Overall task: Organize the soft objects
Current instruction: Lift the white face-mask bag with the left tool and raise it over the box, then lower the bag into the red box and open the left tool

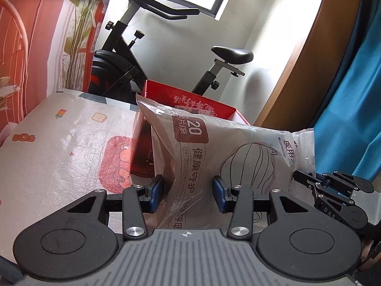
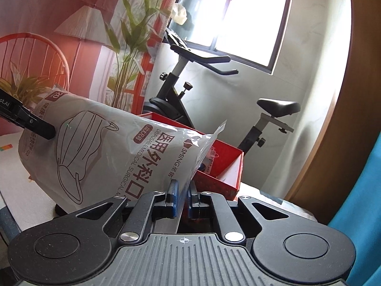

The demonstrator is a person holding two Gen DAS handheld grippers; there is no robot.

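Observation:
A grey plastic bag of surgical masks hangs in the air between my two grippers, in front of an open red box. My left gripper is shut on the bag's puffy body, one blue pad on each side. My right gripper is shut on the thin sealed edge of the bag. In the right wrist view one finger of the left gripper presses the bag's far end. The red box stands just behind the bag. The right gripper's fingers show at the bag's right end.
The box rests on a table covered with a pale cartoon-print mat. Behind it stands a black exercise bike under a window. A blue curtain and a wooden frame are on the right, a printed red backdrop on the left.

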